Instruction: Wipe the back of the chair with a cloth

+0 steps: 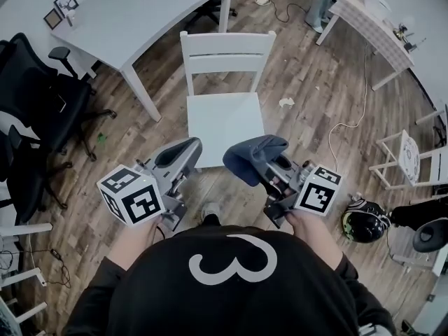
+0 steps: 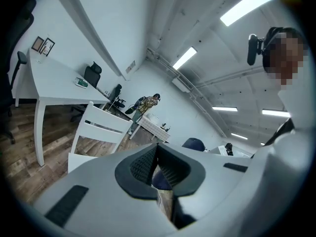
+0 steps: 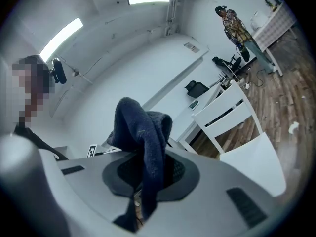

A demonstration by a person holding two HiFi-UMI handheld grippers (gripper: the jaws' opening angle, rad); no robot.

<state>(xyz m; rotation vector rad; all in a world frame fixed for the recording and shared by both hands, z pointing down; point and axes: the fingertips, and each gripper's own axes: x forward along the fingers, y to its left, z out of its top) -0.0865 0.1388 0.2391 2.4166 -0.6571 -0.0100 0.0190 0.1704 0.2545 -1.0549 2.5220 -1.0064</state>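
The white wooden chair (image 1: 225, 53) stands in front of me in the head view, its slatted back on the far side and its seat (image 1: 224, 121) toward me. My right gripper (image 1: 262, 161) hovers over the seat's near right corner, shut on a dark blue cloth (image 1: 253, 156) that bunches over its jaws. In the right gripper view the cloth (image 3: 145, 132) drapes between the pads, and the chair (image 3: 232, 115) lies ahead to the right. My left gripper (image 1: 183, 152) is at the seat's near left corner, shut and holding nothing; its pads (image 2: 148, 164) meet.
A white table (image 1: 133, 16) stands behind and left of the chair. Black office chairs (image 1: 42, 103) crowd the left side. Right of the chair on the wooden floor are a crumpled paper (image 1: 286, 102), a white cable (image 1: 350, 121) and a helmet (image 1: 360, 219). A person stands far back.
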